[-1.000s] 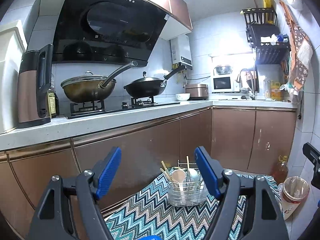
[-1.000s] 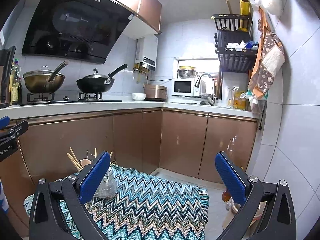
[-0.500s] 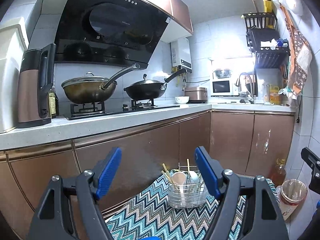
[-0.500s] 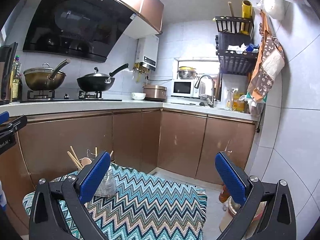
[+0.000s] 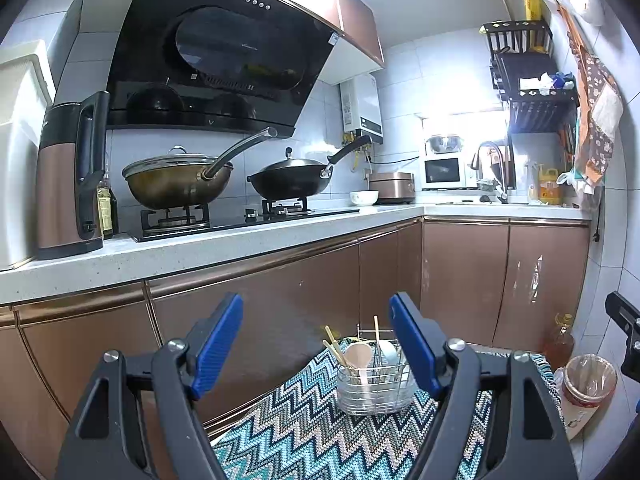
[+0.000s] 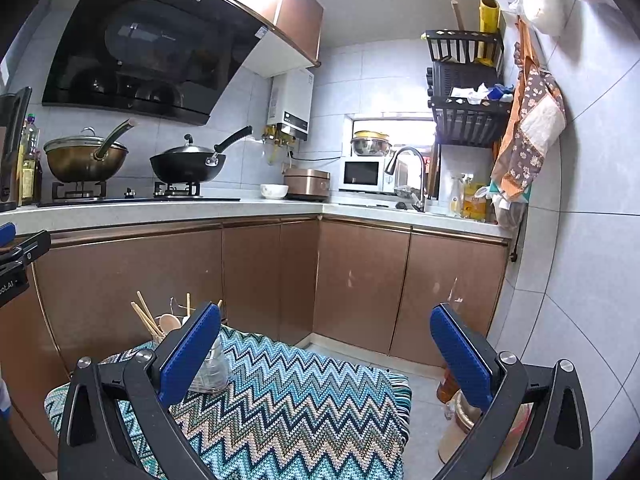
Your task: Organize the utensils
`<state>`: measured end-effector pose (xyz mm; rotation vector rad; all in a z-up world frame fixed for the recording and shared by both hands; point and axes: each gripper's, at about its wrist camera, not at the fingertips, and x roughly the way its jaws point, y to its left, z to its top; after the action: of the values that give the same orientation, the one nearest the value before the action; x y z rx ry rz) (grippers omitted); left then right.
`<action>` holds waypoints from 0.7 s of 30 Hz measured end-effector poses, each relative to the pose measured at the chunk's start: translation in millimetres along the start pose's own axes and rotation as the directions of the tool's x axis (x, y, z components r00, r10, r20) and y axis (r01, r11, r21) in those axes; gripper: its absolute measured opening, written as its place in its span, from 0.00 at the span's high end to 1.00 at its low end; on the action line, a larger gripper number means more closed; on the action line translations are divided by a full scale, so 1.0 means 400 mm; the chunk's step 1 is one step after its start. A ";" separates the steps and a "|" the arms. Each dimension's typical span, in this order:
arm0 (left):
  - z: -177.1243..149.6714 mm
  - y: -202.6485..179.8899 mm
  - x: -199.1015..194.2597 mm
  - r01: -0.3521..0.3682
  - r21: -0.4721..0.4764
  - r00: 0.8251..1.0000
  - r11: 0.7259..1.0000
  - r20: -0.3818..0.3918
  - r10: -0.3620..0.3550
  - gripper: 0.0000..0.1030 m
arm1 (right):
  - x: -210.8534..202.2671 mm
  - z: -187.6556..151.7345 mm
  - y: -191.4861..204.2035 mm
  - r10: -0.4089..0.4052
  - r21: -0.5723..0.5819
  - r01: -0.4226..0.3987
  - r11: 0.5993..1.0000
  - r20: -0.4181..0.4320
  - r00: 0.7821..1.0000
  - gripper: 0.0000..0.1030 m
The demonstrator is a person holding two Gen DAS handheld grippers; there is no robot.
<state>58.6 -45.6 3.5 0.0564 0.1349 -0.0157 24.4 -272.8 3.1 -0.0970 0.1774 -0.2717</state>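
A: Biggest thing first: the kitchen table (image 5: 240,248) runs along the wall in both views, with a brass wok (image 5: 176,184) and a black wok (image 5: 292,182) on the hob.

B: And low down, the zigzag cloth (image 6: 288,404). The right wrist view shows nearly all of it, fringe included; the left view catches only a slice.

A: But the left view gives the utensil basket (image 5: 374,390) cleanly, standing at the cloth's far edge, a wooden spoon (image 5: 358,356) and chopsticks (image 5: 334,346) poking up.

B: From the right, that basket hides half behind a blue finger.

A: The left gripper (image 5: 316,348) has its fingers spread wide, nothing between them.

B: Same for the right gripper (image 6: 324,352): fingers apart, empty, well short of the basket.

A: Only the left view shows the lined bin (image 5: 588,380) clearly.
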 end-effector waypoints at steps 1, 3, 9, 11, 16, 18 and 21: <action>0.000 -0.001 0.000 -0.001 0.001 1.000 1.000 -0.001 0.001 0.28 | 0.000 0.000 0.001 0.000 -0.001 0.000 1.000 0.000 1.000 0.00; -0.002 -0.003 0.002 -0.002 0.003 1.000 1.000 -0.003 0.002 0.28 | 0.000 0.000 0.001 -0.001 0.000 0.001 1.000 -0.001 1.000 0.00; -0.005 -0.002 0.004 -0.003 0.001 1.000 1.000 -0.007 0.003 0.28 | 0.001 -0.001 0.001 -0.004 0.000 0.004 1.000 -0.003 1.000 0.00; -0.006 -0.003 0.004 -0.002 0.004 1.000 1.000 -0.008 0.002 0.28 | 0.002 -0.001 0.000 -0.005 0.000 0.005 1.000 -0.003 1.000 0.00; -0.009 -0.001 0.006 0.001 0.006 1.000 1.000 -0.011 -0.001 0.28 | 0.004 -0.002 0.002 -0.002 -0.003 0.002 1.000 -0.006 1.000 0.00; -0.009 -0.001 0.006 0.001 0.004 1.000 1.000 -0.011 -0.001 0.28 | 0.005 -0.001 0.004 0.000 -0.006 0.000 1.000 -0.006 1.000 0.00; -0.009 -0.002 0.006 0.000 0.005 1.000 1.000 -0.011 0.000 0.28 | 0.006 -0.002 0.005 0.001 -0.007 -0.001 1.000 -0.005 1.000 0.00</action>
<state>60.4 -46.1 -0.3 0.0619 0.1458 -0.0159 26.9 -271.7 1.9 -0.1029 0.1834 -0.2700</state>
